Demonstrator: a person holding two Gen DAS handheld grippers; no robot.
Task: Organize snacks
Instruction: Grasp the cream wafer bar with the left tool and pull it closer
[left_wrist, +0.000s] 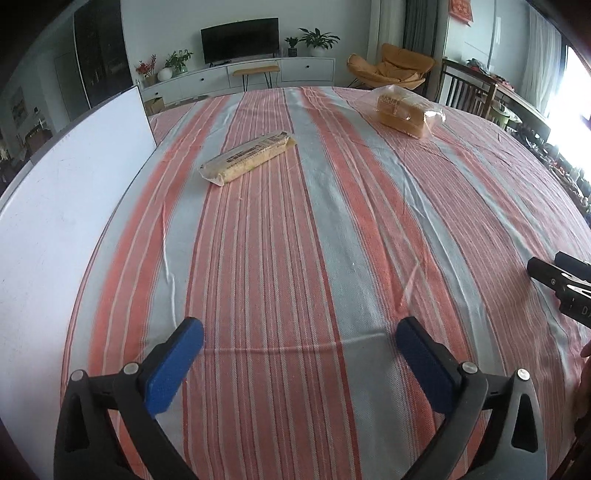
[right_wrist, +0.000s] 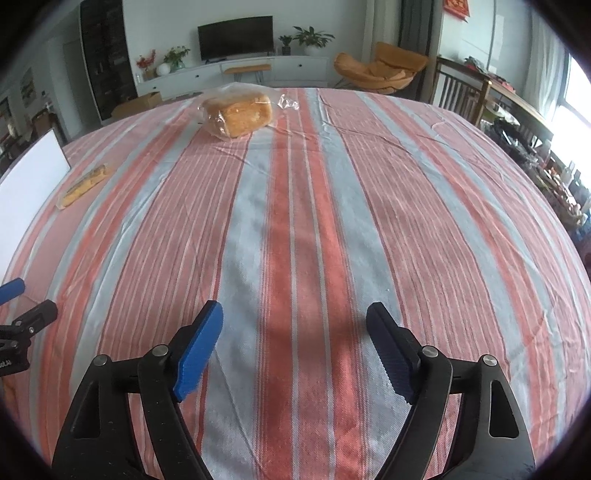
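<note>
A long cracker packet (left_wrist: 246, 157) in clear wrap lies on the striped tablecloth (left_wrist: 295, 240), far ahead and left of my left gripper (left_wrist: 301, 330), which is open and empty. A loaf of bread in a clear bag (left_wrist: 404, 110) sits at the far right. In the right wrist view the bread bag (right_wrist: 238, 115) is far ahead, left of centre, and the cracker packet (right_wrist: 84, 186) lies at the far left. My right gripper (right_wrist: 295, 314) is open and empty above the cloth.
A white board (left_wrist: 70, 206) stands along the table's left edge, also in the right wrist view (right_wrist: 27, 188). Wooden chairs (left_wrist: 467, 92) and a cluttered side table stand beyond the right edge. The right gripper's tip shows at the left view's right edge (left_wrist: 554, 280).
</note>
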